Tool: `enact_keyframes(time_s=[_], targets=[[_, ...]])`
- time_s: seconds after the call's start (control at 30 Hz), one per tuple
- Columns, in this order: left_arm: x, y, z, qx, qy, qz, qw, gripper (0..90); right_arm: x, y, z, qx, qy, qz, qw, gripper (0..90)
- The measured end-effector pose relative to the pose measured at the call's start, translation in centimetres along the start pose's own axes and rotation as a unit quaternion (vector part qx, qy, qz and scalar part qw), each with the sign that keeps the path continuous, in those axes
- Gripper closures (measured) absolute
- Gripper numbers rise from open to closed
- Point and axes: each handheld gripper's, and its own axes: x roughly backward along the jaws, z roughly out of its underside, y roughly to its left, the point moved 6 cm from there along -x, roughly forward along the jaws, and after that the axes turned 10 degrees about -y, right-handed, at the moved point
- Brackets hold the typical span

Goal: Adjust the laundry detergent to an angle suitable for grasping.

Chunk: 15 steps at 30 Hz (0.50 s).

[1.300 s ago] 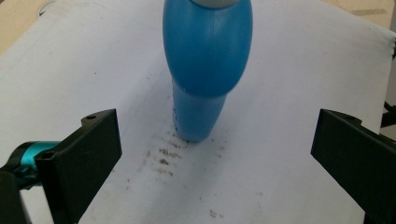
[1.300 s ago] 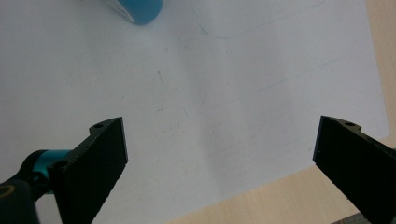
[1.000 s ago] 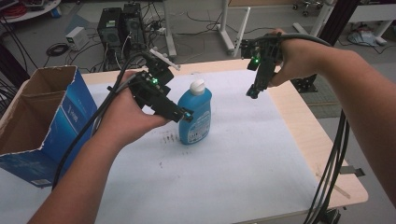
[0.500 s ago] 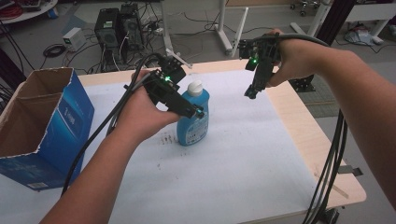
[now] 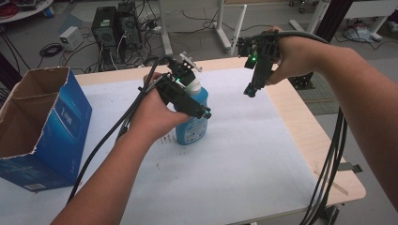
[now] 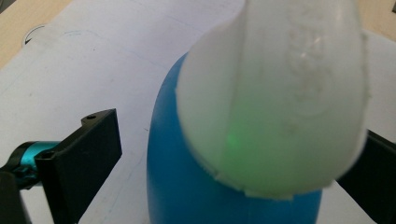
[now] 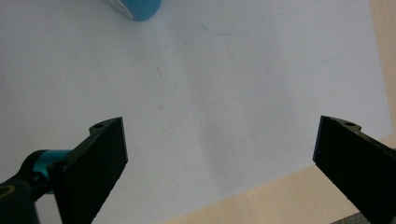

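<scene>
A blue bottle [image 5: 192,126] with a white cap [image 5: 193,86] stands upright near the middle of the white-covered table [image 5: 234,178]. My left gripper [image 5: 198,107] is open and straddles its upper body, one black jaw in front of the bottle. In the left gripper view the cap [image 6: 280,93] and blue body [image 6: 187,186] sit between the spread jaws of the left gripper [image 6: 236,133], with a gap at the left jaw. My right gripper [image 5: 250,90] hangs open in the air to the bottle's right. The right gripper [image 7: 223,125] looks down on bare sheet, with the bottle's base [image 7: 135,8] at the top edge.
An open blue cardboard box [image 5: 42,122] stands at the table's left side. The wooden table edge [image 5: 300,126] runs along the right. Computer towers [image 5: 115,28] and cables lie on the floor beyond the far edge.
My left gripper has moved right and forward, so its jaws now straddle the bottle. The right gripper has hardly moved.
</scene>
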Motion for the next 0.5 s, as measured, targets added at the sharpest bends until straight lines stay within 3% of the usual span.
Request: enact_keyframes(time_s=[0.2, 0.27, 0.5], targets=[[-0.63, -0.03, 0.12, -0.003, 0.008, -0.008, 0.9999, 3.0, 0.04, -0.03, 0.05, -0.001, -0.002, 0.0, 1.0, 2.3], [-0.63, 0.04, 0.2, -0.007, 0.015, -0.006, 0.9998, 7.9, 0.07, -0.02, 0.08, -0.001, -0.002, 0.001, 1.0, 2.3], [-0.7, 0.07, 0.25, -0.012, 0.019, -0.012, 0.9997, 12.9, 0.03, -0.12, 0.36, -0.003, -0.001, 0.0, 1.0, 2.3]])
